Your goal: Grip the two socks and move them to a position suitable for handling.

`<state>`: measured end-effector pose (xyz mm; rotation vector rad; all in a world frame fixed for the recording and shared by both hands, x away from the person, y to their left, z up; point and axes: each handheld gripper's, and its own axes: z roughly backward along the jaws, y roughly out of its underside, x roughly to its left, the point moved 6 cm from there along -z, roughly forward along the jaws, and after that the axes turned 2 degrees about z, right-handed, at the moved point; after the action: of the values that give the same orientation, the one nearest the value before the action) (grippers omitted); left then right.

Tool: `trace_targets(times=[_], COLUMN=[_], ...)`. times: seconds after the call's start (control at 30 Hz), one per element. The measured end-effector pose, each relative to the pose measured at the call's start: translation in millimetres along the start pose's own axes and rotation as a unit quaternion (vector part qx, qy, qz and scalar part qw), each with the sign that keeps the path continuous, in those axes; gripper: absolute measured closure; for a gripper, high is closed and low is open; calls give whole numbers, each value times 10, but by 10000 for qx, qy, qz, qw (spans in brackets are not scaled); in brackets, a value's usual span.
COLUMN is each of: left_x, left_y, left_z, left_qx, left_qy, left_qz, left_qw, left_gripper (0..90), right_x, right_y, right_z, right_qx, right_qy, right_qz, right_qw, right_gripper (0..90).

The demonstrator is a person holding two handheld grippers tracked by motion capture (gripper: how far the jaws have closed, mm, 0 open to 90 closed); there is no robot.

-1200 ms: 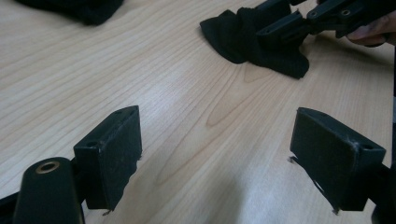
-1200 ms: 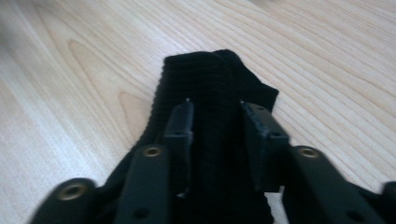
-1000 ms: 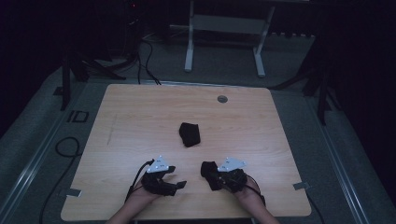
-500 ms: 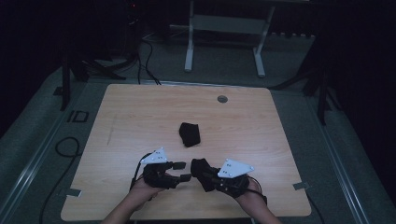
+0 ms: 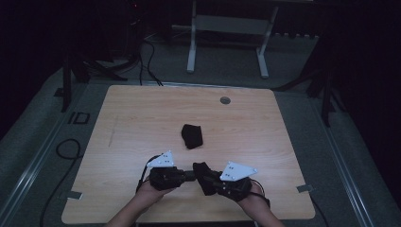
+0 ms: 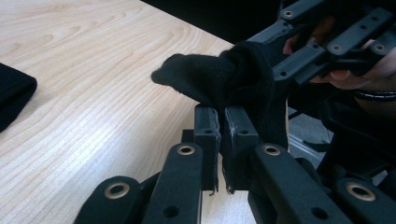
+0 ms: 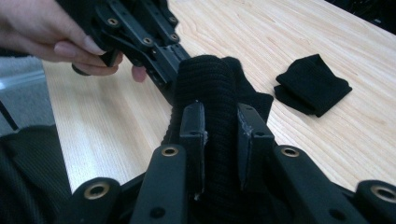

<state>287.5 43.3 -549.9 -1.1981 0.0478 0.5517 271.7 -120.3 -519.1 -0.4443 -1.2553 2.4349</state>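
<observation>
High view shows the wooden table (image 5: pixel 142 123) as the largest thing before me, pale grained wood with a small round grommet (image 5: pixel 225 100) near its far edge. Grey floor (image 5: pixel 302 80) surrounds it, with a white metal frame (image 5: pixel 227 28) standing beyond and a dark cable (image 5: pixel 64 151) looping at the left. I read no brand, label or writing on anything.

Near the middle of the table lies a folded black knit cloth (image 5: pixel 192 135), well apart from my hands. The same folded cloth sits at the left edge of my left claw view (image 6: pixel 14 93) and to the upper right in my right claw view (image 7: pixel 312 91).

My two forearms come in at the near edge. My left hand (image 5: pixel 151 191) and right hand (image 5: pixel 250 201) each hold a claw, and the two claws meet over the near part of the table, a grey three-cornered plate on top of each.

Between them is a second black knit piece (image 5: pixel 203 175), bunched and lifted off the table. My right claw (image 7: pixel 222 126) grasps it, the ribbed fabric filling the gap between the jaws. My left claw (image 6: pixel 220 128) is clenched nearly together, pinching a thin fold of that same piece (image 6: pixel 219 81), which drapes over the jaw tips.
</observation>
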Motion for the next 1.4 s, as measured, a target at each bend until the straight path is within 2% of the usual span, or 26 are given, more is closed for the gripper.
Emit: trace_targets(times=[0.2, 0.27, 0.4, 0.57, 0.7, 0.73, 0.77, 0.8, 0.87, 0.9, 0.97, 1.0, 1.03, 1.1, 1.13, 1.2, 1.3, 1.4], left_x=[-55, -46, 9, 7, 8, 16, 36, 61, 115, 131, 144, 138, 125, 76, 55, 13, -10, 59], left_y=[-64, -84, -93, -71, -27, -17, -5, 10, 32, 43, 56, 59, 61, 73, 90, 144, 276, 434], left_z=[70, 117, 242, 300, 329, 351, 383, 423, 522, 568, 648, 677, 699, 708, 702, 674, 591, 475], left_qx=[-18, -40, -88, -8, 48, 47, 46, 62, -37, -31, -59, -44, -36, 34, 109, 257, 508, 742], left_qy=[-246, -328, -533, -617, -619, -683, -753, -759, -857, -895, -963, -930, -963, -868, -898, -818, -817, -855], left_qz=[-176, -160, -178, -214, -176, -174, -152, -102, 41, 55, 129, 137, 123, 138, 116, 173, 232, 405], left_qw=[9995, 9993, 9984, 9979, 9979, 9975, 9970, 9970, 9963, 9960, 9953, 9956, 9953, 9961, 9958, 9962, 9951, 9927], left_gripper=[870, 874, 874, 875, 875, 875, 875, 875, 875, 875, 875, 875, 875, 874, 874, 873, 872, 871], right_x=[-53, -72, -204, -326, -392, -403, -425, -460, -538, -580, -636, -657, -665, -648, -631, -600, -587, -578], right_y=[-30, -62, -87, -66, -42, -31, -18, -3, 37, 63, 108, 130, 147, 183, 208, 287, 445, 634], right_z=[83, 132, 278, 403, 445, 451, 466, 494, 564, 601, 663, 690, 708, 711, 695, 651, 586, 467], right_qx=[-158, -231, -418, -519, -548, -531, -533, -556, -590, -573, -566, -559, -569, -532, -472, -306, -122, 136], right_qy=[-23, 12, 231, 377, 470, 463, 579, 710, 744, 869, 855, 933, 899, 838, 816, 766, 680, 616], right_qz=[-117, -118, -292, -454, -549, -580, -584, -641, -850, -916, -1077, -1099, -1126, -1146, -1157, -1157, -1356, -1531], right_qw=[9998, 9997, 9984, 9969, 9959, 9958, 9952, 9939, 9918, 9903, 9889, 9880, 9879, 9884, 9888, 9899, 9884, 9862], right_gripper=[741, 743, 747, 742, 739, 748, 783, 783, 801, 802, 803, 802, 802, 801, 798, 791, 787, 786])
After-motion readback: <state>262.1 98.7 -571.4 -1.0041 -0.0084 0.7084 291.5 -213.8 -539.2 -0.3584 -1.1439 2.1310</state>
